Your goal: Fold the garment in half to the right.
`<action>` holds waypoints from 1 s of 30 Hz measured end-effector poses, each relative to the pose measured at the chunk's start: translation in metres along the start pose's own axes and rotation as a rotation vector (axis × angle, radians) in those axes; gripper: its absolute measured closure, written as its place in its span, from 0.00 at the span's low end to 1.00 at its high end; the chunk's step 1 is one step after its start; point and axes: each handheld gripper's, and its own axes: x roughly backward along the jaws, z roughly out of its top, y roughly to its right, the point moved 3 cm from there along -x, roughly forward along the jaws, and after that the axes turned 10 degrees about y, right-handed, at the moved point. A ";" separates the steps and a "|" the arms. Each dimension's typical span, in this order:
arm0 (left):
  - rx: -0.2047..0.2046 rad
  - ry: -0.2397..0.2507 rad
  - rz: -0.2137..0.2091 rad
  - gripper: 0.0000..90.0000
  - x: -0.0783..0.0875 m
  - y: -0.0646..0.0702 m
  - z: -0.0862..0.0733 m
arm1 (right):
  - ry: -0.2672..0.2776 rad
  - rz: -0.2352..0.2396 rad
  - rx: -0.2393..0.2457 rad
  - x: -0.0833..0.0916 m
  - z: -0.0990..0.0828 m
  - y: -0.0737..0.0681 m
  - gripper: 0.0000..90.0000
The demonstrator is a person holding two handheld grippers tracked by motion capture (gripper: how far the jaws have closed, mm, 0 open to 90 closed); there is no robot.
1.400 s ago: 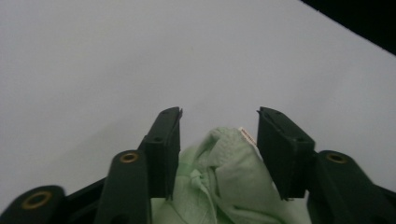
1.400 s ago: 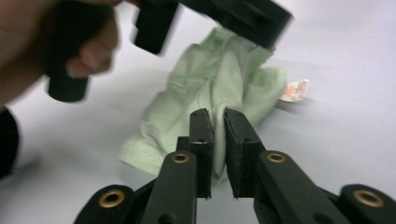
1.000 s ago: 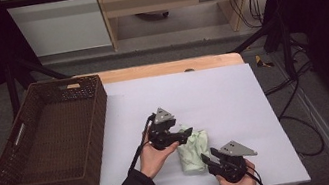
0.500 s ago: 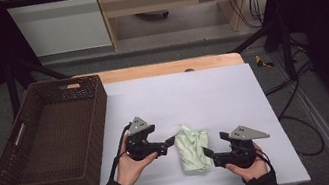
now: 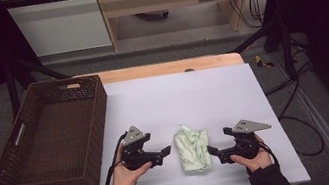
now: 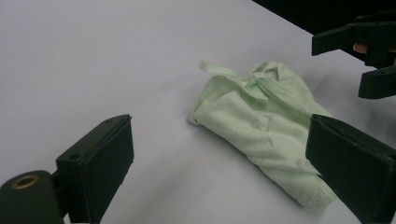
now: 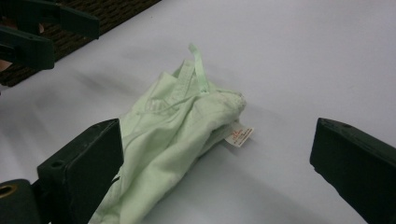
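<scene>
A folded pale green garment lies on the white table near its front edge. In the left gripper view the garment shows a collar and buttons; in the right gripper view the garment shows a white tag. My left gripper is just left of it, open and empty, jaws pointing right. On the garment's right my right gripper is open too, jaws pointing left, close to the cloth's edge. The left gripper and right gripper each frame the garment between wide jaws.
A dark brown wicker basket stands empty along the table's left side. The white table stretches bare behind the garment. A wooden strip runs along the far edge, with cables and black stands beyond.
Both grippers have drawn apart from the garment, the left one leftward and the right one rightward. The garment now lies free between them.
</scene>
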 end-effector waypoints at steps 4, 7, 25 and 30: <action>-0.005 -0.012 -0.010 0.07 -0.003 0.004 -0.003 | -0.017 0.005 0.018 0.003 -0.005 0.005 0.04; -0.008 -0.032 -0.016 0.06 -0.007 0.008 -0.005 | -0.011 -0.004 0.021 0.005 -0.007 0.008 0.03; -0.024 -0.050 -0.051 0.05 -0.018 0.025 -0.005 | -0.012 -0.025 0.021 0.019 -0.011 0.023 0.02; -0.029 -0.058 -0.050 0.05 -0.023 0.029 -0.004 | -0.018 -0.029 0.020 0.019 -0.012 0.024 0.02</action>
